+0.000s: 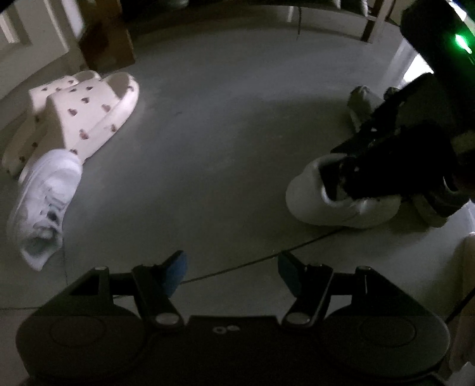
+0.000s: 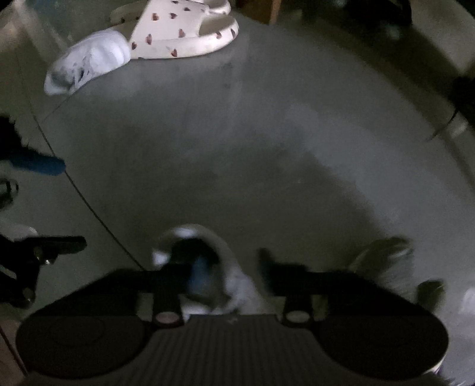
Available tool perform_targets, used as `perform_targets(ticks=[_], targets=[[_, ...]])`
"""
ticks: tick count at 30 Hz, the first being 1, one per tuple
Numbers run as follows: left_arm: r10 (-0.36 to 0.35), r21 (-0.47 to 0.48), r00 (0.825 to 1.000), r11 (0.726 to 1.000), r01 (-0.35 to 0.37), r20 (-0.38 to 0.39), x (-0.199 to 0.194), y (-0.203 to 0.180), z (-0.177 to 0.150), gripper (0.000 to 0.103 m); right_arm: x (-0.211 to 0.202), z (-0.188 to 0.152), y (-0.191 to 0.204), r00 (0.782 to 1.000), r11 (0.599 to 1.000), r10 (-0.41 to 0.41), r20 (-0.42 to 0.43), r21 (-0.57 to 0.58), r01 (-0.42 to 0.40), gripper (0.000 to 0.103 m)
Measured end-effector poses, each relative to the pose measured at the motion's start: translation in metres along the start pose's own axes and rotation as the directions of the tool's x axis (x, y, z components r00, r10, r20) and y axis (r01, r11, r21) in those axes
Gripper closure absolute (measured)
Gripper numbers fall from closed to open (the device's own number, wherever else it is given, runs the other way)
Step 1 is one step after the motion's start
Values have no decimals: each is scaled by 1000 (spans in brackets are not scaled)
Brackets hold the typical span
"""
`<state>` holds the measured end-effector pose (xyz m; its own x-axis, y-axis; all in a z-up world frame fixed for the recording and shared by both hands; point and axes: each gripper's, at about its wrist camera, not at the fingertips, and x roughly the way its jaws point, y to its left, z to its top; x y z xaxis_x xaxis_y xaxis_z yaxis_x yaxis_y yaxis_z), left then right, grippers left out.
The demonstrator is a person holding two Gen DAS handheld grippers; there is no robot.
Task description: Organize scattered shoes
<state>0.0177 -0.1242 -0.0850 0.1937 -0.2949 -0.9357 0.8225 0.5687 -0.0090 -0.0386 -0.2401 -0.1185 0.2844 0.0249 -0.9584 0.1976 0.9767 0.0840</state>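
Observation:
My left gripper (image 1: 233,271) is open and empty above bare floor. A white sneaker (image 1: 44,205) lies at the left, beside a pair of cream slides with small hearts (image 1: 89,110). My right gripper (image 1: 341,175) reaches into the collar of a second white sneaker (image 1: 341,205) at the right. In the right wrist view one finger sits inside that sneaker (image 2: 234,285) and the other outside its collar; my right gripper (image 2: 234,267) is blurred. The first sneaker (image 2: 89,59) and the slides (image 2: 184,32) show far off, top left.
A grey-green shoe (image 1: 362,104) lies behind the right gripper and shows in the right wrist view (image 2: 383,255). A thin black cable (image 1: 252,262) runs across the grey floor. A brown box (image 1: 107,44) stands against the far wall. Furniture legs (image 1: 374,23) stand at the back.

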Motion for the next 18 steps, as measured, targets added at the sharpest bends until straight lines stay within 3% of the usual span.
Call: perform_targets(ticks=[5,7,12,18], targets=[[18,-59,1000,998,-17,16,-10,9,-3,35,-8,0,-36,999,958,40,9,284,-40,77],[28,-93,999,995,-26,21,-13,12,-2,35,-11,-2,-57,998,896,59,-4,441,-52,77],[76,-136,997,988,-71,29,-14,22,3,35,-10,-7,-79,1000,798,16,0,603,-13,78],[76,-139,997,988,-71,28,-16,25,1,35,-7,-3,-79,999,738,47,8,674,-40,78]])
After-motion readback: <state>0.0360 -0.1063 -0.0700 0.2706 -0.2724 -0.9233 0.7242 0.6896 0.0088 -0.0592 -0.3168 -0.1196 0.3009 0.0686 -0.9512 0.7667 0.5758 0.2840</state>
